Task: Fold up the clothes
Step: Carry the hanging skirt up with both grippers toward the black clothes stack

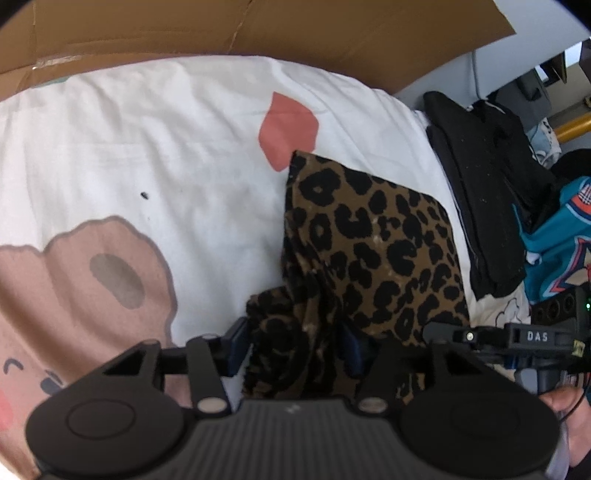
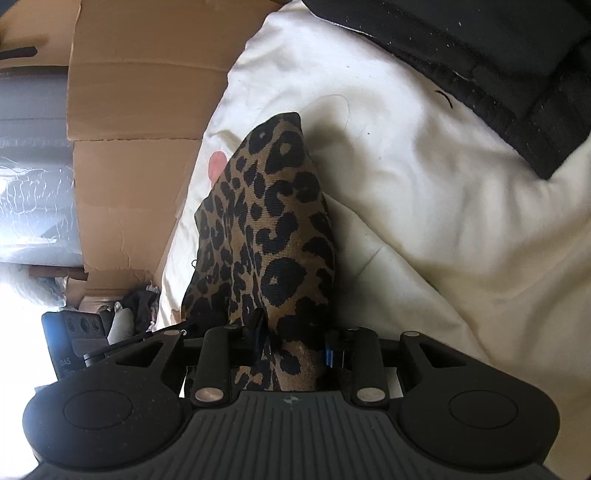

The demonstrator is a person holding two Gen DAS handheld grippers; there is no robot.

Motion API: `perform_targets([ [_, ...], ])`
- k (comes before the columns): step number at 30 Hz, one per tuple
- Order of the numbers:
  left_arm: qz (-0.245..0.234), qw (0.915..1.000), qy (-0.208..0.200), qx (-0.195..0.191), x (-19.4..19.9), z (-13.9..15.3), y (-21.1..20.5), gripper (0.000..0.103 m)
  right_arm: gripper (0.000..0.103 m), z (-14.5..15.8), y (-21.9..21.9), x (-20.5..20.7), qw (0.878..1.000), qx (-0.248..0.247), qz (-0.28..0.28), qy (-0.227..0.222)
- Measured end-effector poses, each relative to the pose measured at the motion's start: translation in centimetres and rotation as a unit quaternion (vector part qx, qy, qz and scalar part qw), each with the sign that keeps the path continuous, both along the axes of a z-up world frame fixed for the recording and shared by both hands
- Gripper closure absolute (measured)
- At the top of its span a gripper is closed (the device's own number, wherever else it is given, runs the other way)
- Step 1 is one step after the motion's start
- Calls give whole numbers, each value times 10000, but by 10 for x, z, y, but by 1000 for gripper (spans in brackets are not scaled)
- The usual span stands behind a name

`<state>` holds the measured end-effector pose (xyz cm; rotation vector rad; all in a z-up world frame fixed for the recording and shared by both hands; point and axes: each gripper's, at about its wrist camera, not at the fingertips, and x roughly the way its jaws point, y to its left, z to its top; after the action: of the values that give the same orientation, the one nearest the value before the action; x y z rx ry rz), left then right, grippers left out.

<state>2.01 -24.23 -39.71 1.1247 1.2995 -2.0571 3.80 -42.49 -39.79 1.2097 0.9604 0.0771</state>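
While cardboard (image 1: 258,29) backs it, white printed bedding (image 1: 166,147) carries leopard-print cloth (image 1: 388,240).

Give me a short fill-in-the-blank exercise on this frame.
1. Both grippers have the ____-print garment between their fingers.
2. The garment lies on a white ____ printed with cartoon shapes.
3. Behind the bed stands brown ____.
4. The folded clothes near the bed's edge are ____.

Missing words: leopard; sheet; cardboard; black

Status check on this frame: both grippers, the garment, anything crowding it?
Left gripper: leopard-print garment bunched between its jaws. Right gripper: shut on the same cloth. Black folded clothes lie beside it on the white printed sheet, apart.
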Motion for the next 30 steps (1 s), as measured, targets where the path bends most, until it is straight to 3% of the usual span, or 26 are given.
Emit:
perform_targets([
  [2,-52,9999,-91,-66,-3,3,1,57,73,1,2,2,10000,-27,39,-9],
  [4,-100,9998,-165,-108,-5,8,2,63,83,3,4,4,9999,-75,94,-11],
  [10,-68,9994,-281,-193,-6,21,5,72,94,22,13,11,9974,-618,353,73],
  [16,-98,9969,-622,-467,-13,31,14,73,95,50,31,22,9839,-1590,809,112],
  [23,-58,9945,-915,-515,-18,37,18,74,96,61,38,30,9739,-2055,948,190],
  [30,17,9932,-1048,-504,-20,47,24,75,97,67,42,31,9717,-2134,938,376],
])
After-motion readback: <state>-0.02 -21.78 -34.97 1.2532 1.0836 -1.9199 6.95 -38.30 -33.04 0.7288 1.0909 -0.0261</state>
